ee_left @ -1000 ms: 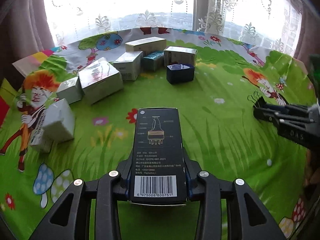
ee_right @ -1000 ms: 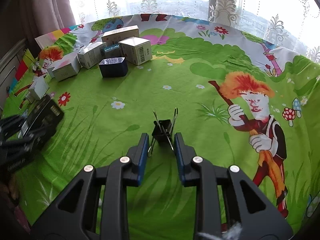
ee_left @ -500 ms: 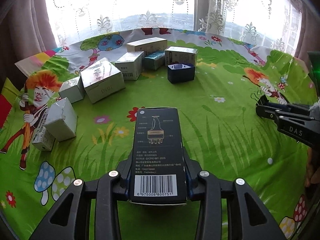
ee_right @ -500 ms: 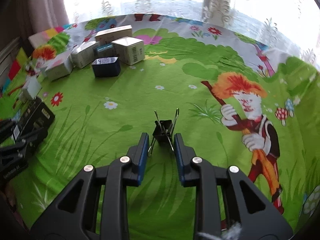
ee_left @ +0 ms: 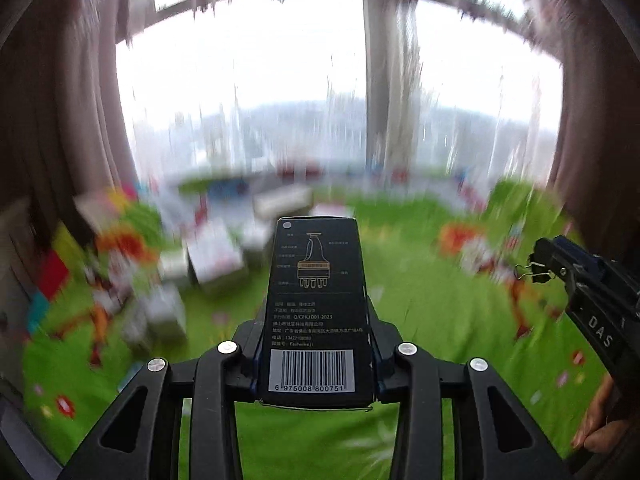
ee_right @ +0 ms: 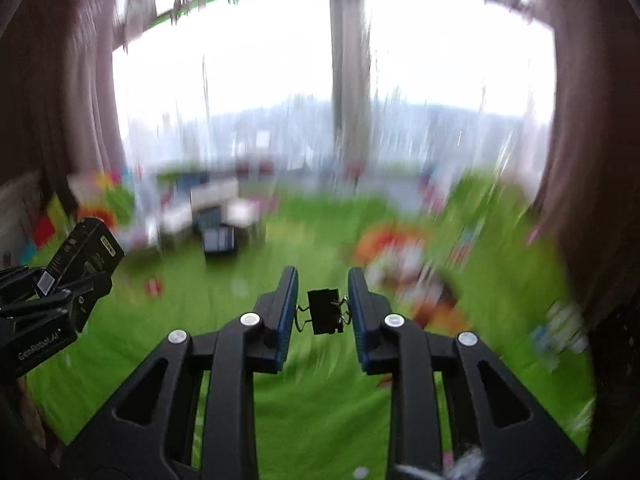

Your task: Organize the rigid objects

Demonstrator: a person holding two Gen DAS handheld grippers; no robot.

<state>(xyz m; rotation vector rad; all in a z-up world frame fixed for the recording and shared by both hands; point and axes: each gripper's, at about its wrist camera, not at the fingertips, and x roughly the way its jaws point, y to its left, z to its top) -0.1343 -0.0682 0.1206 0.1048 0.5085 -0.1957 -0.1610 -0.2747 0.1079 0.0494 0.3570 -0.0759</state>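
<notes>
My left gripper (ee_left: 316, 344) is shut on a tall black box (ee_left: 316, 304) with a barcode and holds it in the air above the green cartoon cloth; it also shows in the right wrist view (ee_right: 82, 254). My right gripper (ee_right: 322, 300) is shut on a black binder clip (ee_right: 325, 311) by its wire handles, lifted off the cloth. The right gripper with the clip shows at the right of the left wrist view (ee_left: 538, 270). Both views are heavily blurred.
A group of several white boxes (ee_left: 216, 256) and a dark blue box (ee_right: 219, 241) lie blurred on the far left of the cloth (ee_left: 420, 300). Brown curtains (ee_left: 60, 100) and a bright window (ee_left: 260, 100) stand beyond the table.
Both grippers have risen and tilted up; the window now fills the upper view. The binder clip has left the cloth and hangs between my right fingers. The left still holds the black box.
</notes>
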